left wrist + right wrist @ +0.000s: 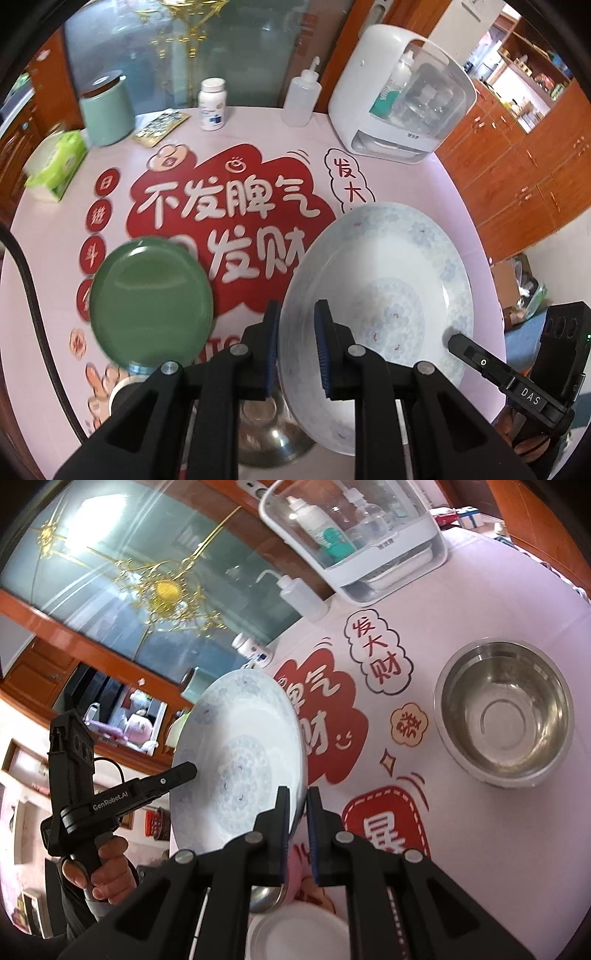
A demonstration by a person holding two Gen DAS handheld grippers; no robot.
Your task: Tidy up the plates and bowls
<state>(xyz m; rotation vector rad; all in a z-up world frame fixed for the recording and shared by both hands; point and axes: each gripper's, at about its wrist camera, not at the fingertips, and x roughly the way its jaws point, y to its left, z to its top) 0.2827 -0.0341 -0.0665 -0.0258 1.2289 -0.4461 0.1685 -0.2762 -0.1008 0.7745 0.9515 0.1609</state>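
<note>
A white plate with a blue flower pattern [388,280] hangs tilted above the table, held by both grippers. My left gripper [297,314] is shut on its near rim, and my right gripper [452,338] pinches the opposite rim. In the right wrist view the same plate [240,738] stands steeply, with my right gripper [297,794] shut on its edge and the left gripper [190,770] clamped on the far side. A green plate [151,302] lies lower left. A steel bowl [269,435] sits under the left fingers. A larger steel bowl [504,712] stands at the right, a white dish [299,934] below.
At the back of the pink printed tablecloth [258,136] stand a white cabinet appliance [369,92], a squeeze bottle [301,99], a pill bottle [212,105], a mint canister [107,110] and a tissue pack [55,166]. A hand [103,867] grips the left tool.
</note>
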